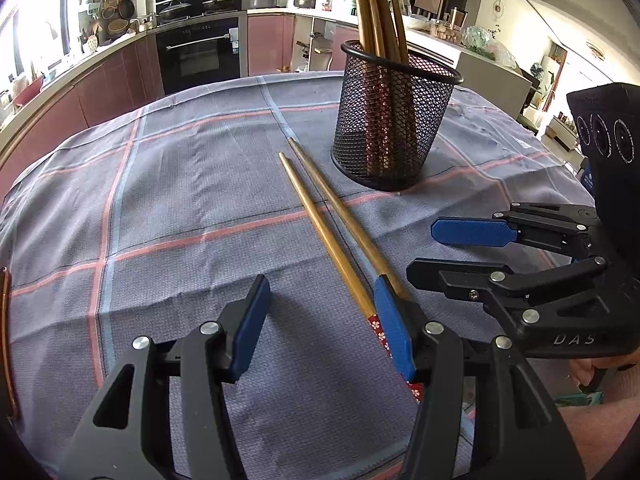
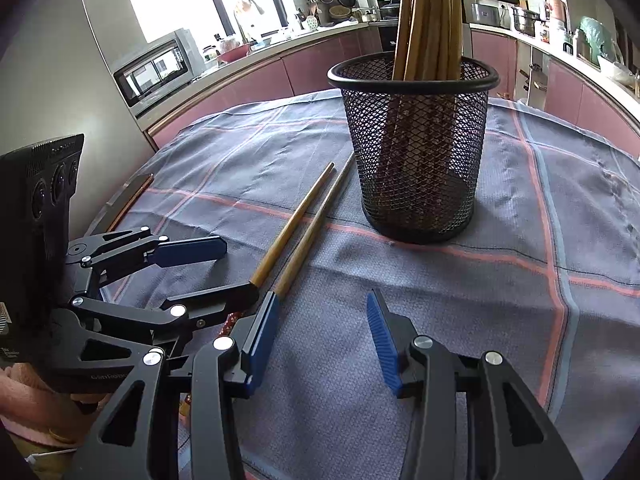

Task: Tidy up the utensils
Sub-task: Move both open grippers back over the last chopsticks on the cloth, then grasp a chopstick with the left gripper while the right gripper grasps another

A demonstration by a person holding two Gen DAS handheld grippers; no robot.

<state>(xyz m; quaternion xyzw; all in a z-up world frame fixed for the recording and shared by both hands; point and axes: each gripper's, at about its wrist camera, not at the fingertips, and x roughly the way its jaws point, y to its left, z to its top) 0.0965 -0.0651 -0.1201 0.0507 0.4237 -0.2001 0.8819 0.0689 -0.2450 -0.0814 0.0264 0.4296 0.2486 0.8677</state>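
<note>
Left tool (image 1: 320, 320) hides the two chopsticks' (image 1: 320, 216) patterned ends

Two loose chopsticks (image 1: 320, 216) on the cloth, one mesh holder (image 1: 394, 120) (its bundled chopsticks too overlapped to count).

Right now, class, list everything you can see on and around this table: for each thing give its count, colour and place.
Loose chopsticks: two, golden wood with red flowered ends, lying side by side on the cloth in front of the holder.
Mesh holder: one, black, upright on the cloth.
Standing chopsticks: several, exact count unclear, brown wood, inside the holder.
Tablecloth: one, grey-blue with pink and pale blue stripes, covering the table.
Oven: one, black, in the kitchen units behind.
Microwave: one, silver, on the counter.
Left gripper: one, black with blue pads, open, beside the chopsticks' near ends.
Right gripper: one, black with blue pads, open, empty.
</note>
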